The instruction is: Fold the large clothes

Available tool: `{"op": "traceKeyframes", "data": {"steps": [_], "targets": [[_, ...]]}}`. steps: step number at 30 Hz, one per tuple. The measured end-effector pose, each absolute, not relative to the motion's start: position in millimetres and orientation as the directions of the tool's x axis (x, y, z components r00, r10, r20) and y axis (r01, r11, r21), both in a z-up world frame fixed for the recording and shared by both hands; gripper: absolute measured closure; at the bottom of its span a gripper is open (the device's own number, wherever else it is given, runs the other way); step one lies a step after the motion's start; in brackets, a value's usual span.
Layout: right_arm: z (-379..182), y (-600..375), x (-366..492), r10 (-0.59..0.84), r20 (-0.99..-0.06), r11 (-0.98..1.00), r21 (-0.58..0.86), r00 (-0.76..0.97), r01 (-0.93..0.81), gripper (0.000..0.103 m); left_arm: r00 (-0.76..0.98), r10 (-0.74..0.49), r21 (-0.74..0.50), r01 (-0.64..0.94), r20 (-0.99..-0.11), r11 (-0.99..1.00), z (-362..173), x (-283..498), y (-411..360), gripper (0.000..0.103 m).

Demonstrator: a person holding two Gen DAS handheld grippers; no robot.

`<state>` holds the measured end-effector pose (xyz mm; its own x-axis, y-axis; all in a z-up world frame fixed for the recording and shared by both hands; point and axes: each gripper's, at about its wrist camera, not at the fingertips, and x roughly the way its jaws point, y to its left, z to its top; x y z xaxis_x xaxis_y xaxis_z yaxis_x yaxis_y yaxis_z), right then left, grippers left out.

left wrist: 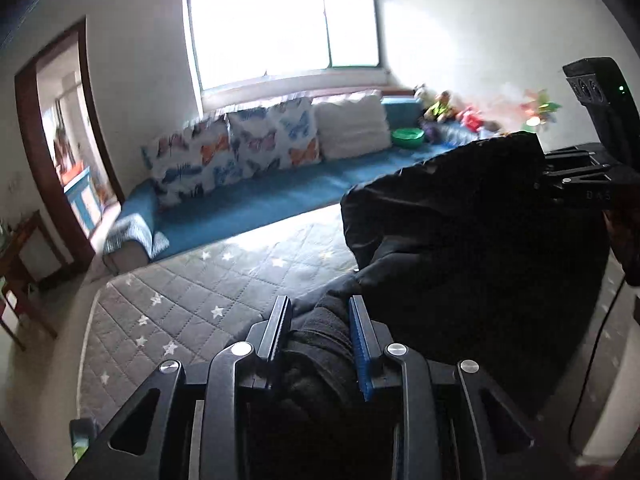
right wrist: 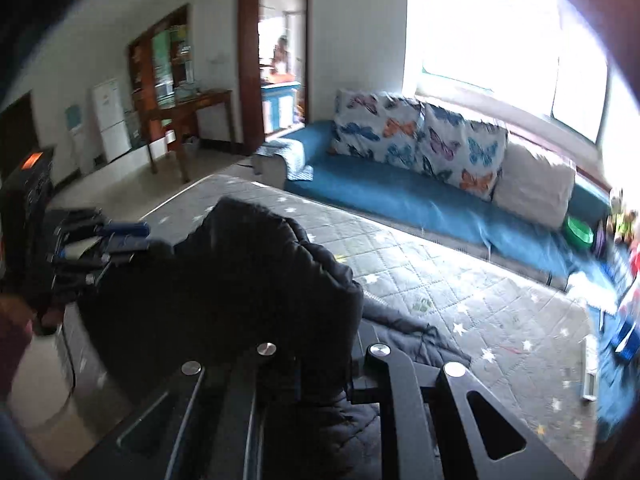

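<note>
Two hand-held grippers clamped | left hand-held gripper [left wrist: 320, 330], right hand-held gripper [right wrist: 324, 364] each held dark jacket [left wrist: 460, 232] edge | I kept it raised over quilted mattress [left wrist: 192, 292], likely for folding.

This is a home living room, and the long blue sofa [left wrist: 260, 196] under the wide bright window [left wrist: 280, 24] shows it most plainly. On the sofa sit two butterfly-print cushions [right wrist: 420, 136] and a white cushion [left wrist: 352, 124], with a green bowl [left wrist: 407, 137] and a heap of colourful toys [left wrist: 452, 114] at its far end, and a grey quilted mat with white stars [left wrist: 192, 296] lies just in front of it. Beyond the sofa's other end a wood-framed doorway [right wrist: 276, 52] opens to another room, with a wooden side table [right wrist: 188, 108], shelves [right wrist: 168, 60] and a white fridge [right wrist: 110, 118] along the wall past it.
</note>
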<state>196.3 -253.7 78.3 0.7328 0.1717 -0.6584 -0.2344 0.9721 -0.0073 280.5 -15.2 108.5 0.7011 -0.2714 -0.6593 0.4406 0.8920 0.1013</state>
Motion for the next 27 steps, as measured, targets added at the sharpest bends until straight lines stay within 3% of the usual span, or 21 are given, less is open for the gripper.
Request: {"op": "traceKeyframes", "data": {"steps": [10,18,27], "targets": [[-5.6,-287.1,286.7,0.178,-0.756,0.984,0.143,0.629,-0.106,0.087,0.577,-0.164,0.071,0.363,-0.8,0.929,22.2,421.7,-27.9,0.067],[-47.4,-305.3,302.0,0.166,-0.799,0.983,0.181,0.577,-0.032,0.085,0.61,-0.033,0.194,0.302,-0.792,0.933,-30.8,435.0,-23.4,0.067],[-68.3,-306.1,310.6,0.139,-0.818,0.985,0.175,0.558,0.011,0.076,0.616,0.065,0.306,0.295,-0.785,0.905,-73.6,450.8,-39.6,0.066]]}}
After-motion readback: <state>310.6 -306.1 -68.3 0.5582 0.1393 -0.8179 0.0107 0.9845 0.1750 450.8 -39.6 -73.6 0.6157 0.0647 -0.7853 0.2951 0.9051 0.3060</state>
